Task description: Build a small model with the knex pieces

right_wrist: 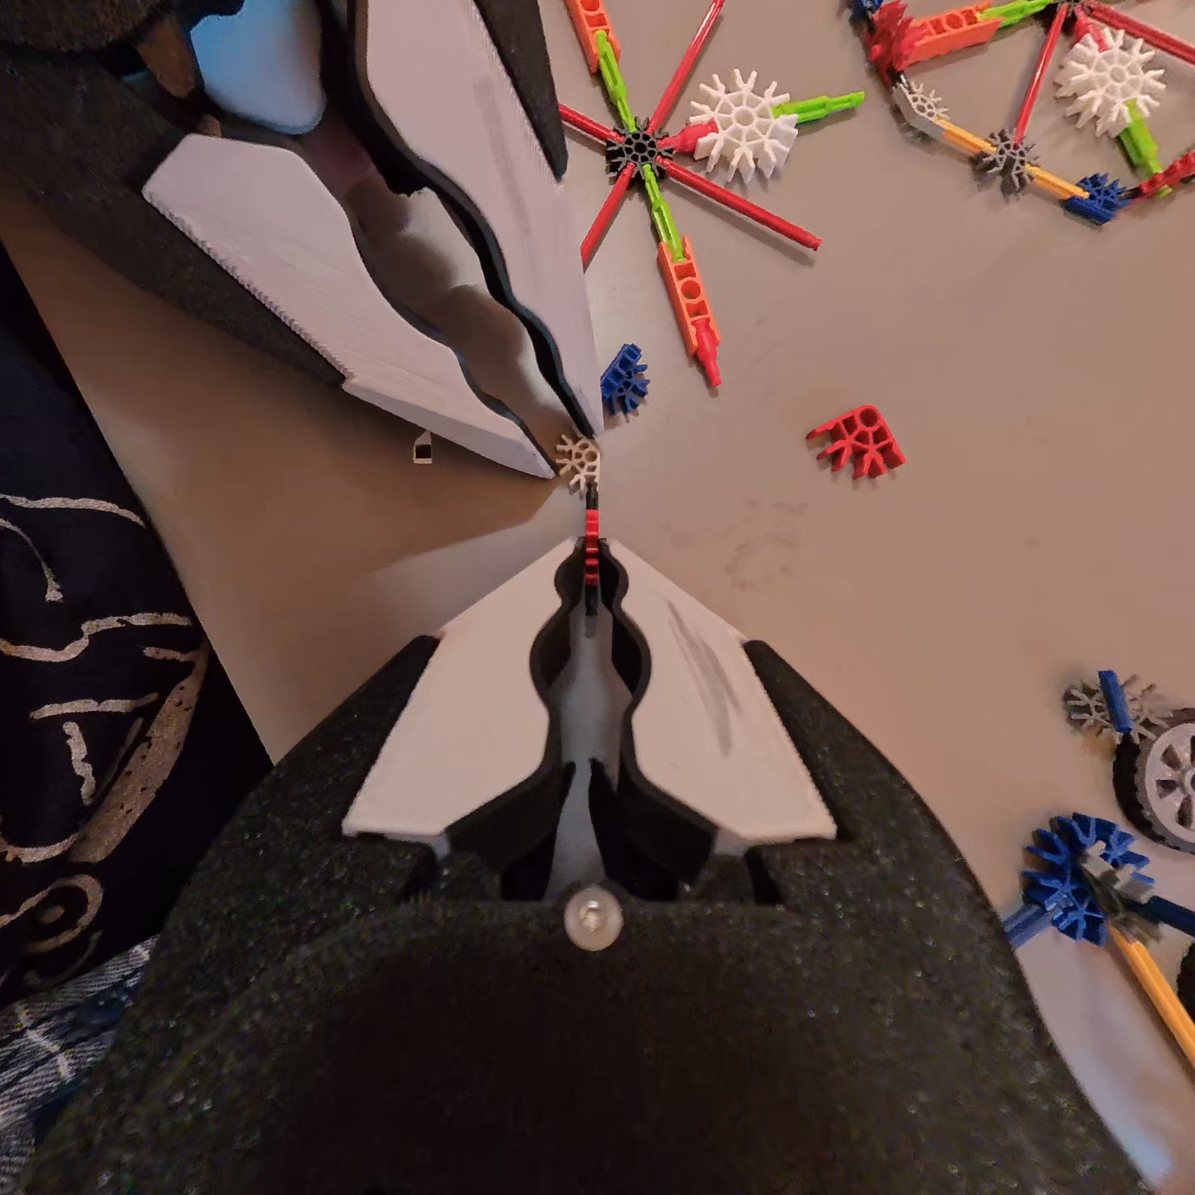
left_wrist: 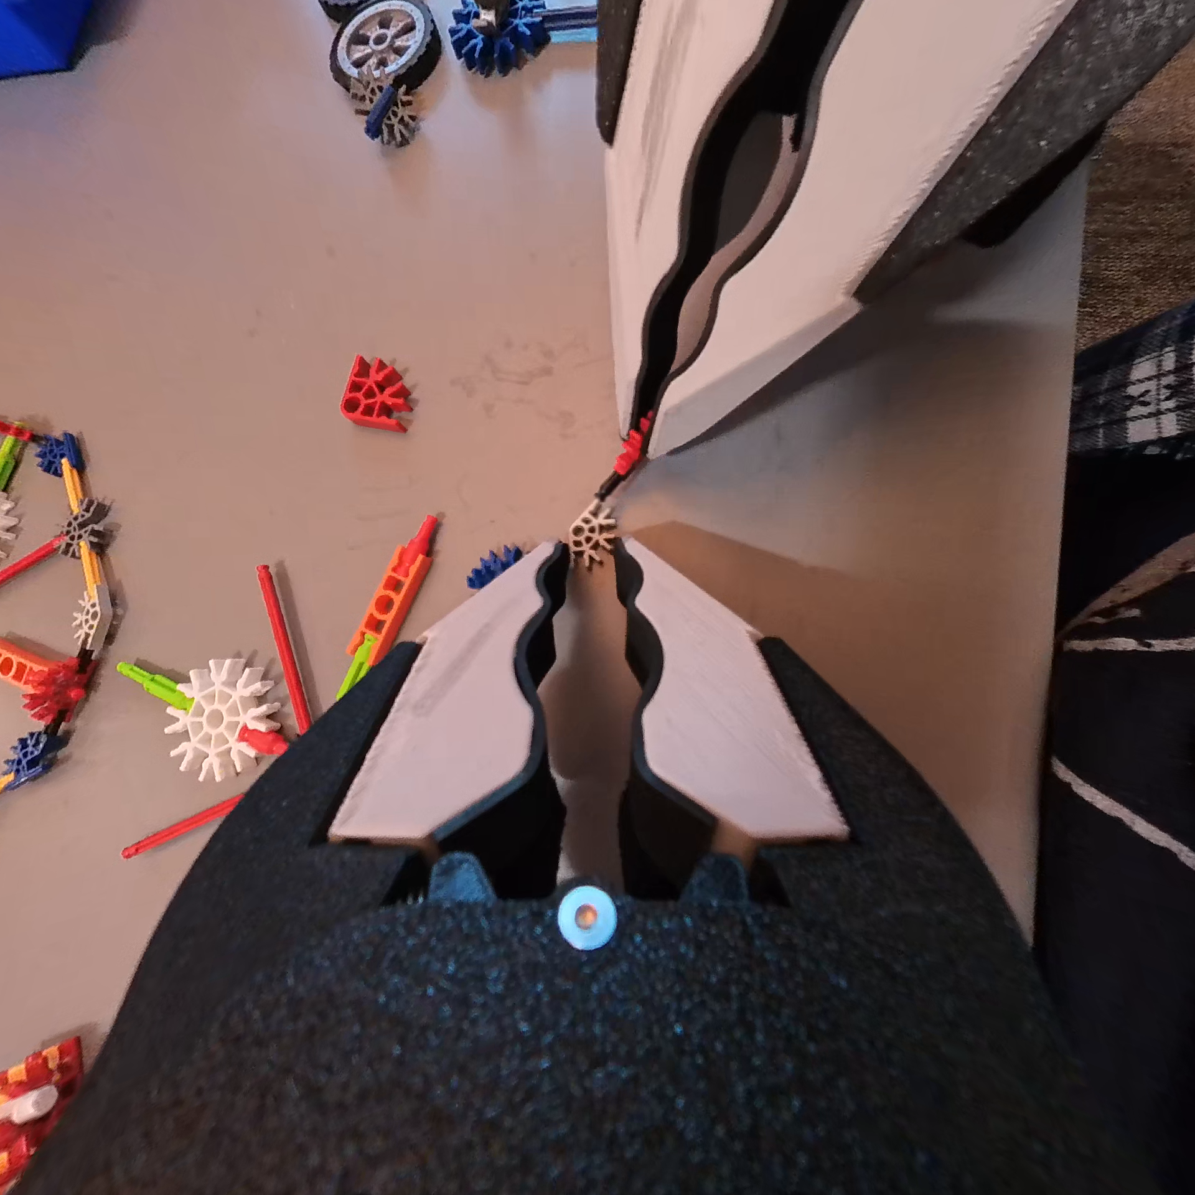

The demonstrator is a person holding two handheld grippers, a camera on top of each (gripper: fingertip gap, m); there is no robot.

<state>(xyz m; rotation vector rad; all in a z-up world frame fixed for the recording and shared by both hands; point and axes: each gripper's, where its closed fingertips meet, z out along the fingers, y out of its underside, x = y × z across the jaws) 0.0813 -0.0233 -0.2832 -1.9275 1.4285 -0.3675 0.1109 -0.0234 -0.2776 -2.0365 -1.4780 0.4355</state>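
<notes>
Right gripper (right_wrist: pixel 590 569): fingers clamped edge-on around a red connector (right_wrist: pixel 591 549).
Short black rod (right_wrist: pixel 591 499): at twelve o'clock, joining it to a grey connector (right_wrist: pixel 580 460).
Left gripper (left_wrist: pixel 590 557): fingers pinching that grey piece.
Counter (right_wrist: pixel 873 582): loose red bracket (right_wrist: pixel 859 450) at two o'clock.

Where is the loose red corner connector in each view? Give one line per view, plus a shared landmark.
Left wrist view: the red corner connector lies on the table, upper left of centre.
Right wrist view: it lies right of centre, beyond the claw tips.
Shared landmark: the small blue connector beside the left claw's fingertips.
</notes>
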